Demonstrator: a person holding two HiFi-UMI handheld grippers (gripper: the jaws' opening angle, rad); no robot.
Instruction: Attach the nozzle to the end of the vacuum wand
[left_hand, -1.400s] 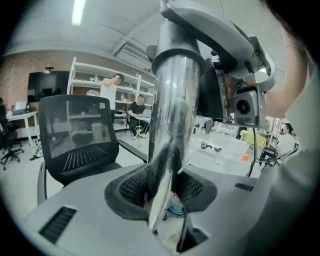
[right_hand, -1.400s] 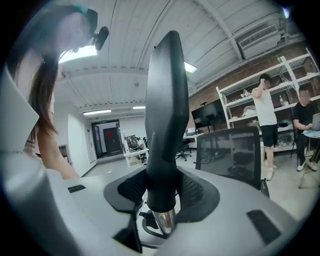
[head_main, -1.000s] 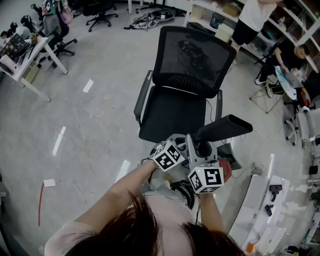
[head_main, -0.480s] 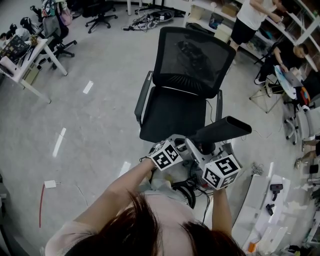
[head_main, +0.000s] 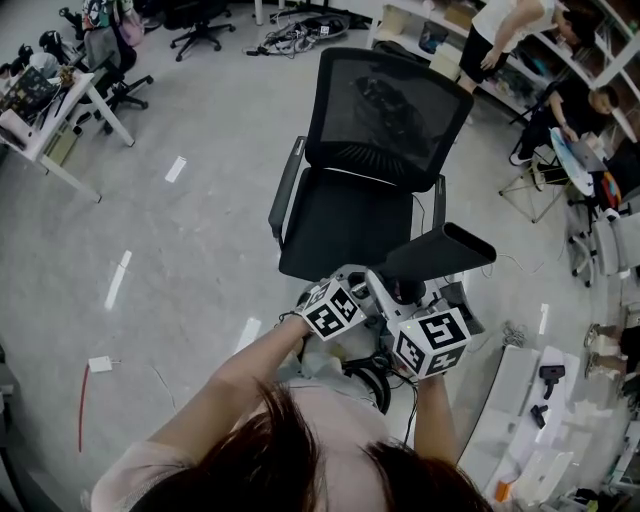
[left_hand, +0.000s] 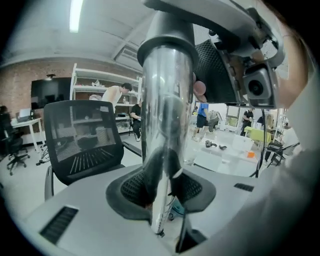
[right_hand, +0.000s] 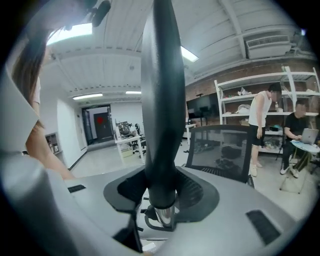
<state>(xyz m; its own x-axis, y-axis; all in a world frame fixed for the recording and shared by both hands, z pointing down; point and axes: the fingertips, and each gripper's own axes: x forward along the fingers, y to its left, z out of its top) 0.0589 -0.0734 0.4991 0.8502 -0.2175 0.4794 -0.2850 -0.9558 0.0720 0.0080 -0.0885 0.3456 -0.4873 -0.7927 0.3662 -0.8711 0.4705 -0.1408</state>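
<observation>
Only the gripper views show grips: left gripper (left_hand: 165, 187), jaws just closing, pinches the vacuum wand (left_hand: 167, 100); right gripper (right_hand: 161, 200) clamps the nozzle (right_hand: 160, 100) pointing to 12 o'clock.

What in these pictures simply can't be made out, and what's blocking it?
Head view: where the nozzle meets the vacuum wand, hidden behind the right gripper.
Right gripper view: the nozzle's tip, cut off by the top edge.
Left gripper view: the wand's upper end, covered by the right gripper's body.
Head view: objects on the white bench, too small.
</observation>
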